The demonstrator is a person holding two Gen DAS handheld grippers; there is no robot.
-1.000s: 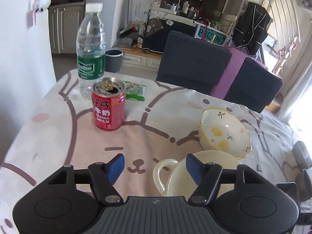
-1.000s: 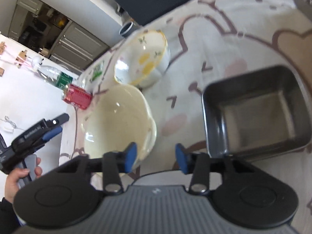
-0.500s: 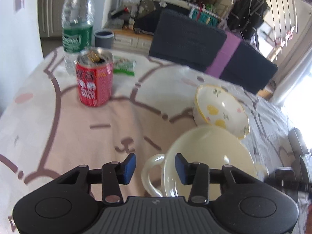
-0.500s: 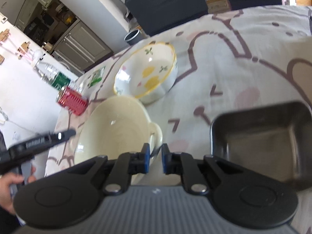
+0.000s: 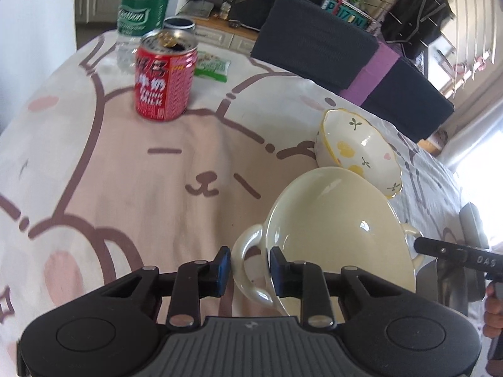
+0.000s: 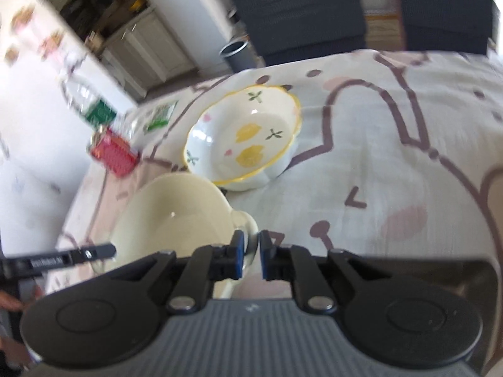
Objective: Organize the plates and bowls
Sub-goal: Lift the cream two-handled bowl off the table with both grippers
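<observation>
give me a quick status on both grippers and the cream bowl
Left gripper closing around cream bowl's near handle, pads at its sides. Right gripper shut on the opposite handle. Floral bowl sits close behind; metal tray beside.

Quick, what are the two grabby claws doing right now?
Left gripper: jaws just closing around the left handle of the cream bowl; a firm grip cannot be told.
Right gripper: shut on the bowl's other handle.
</observation>
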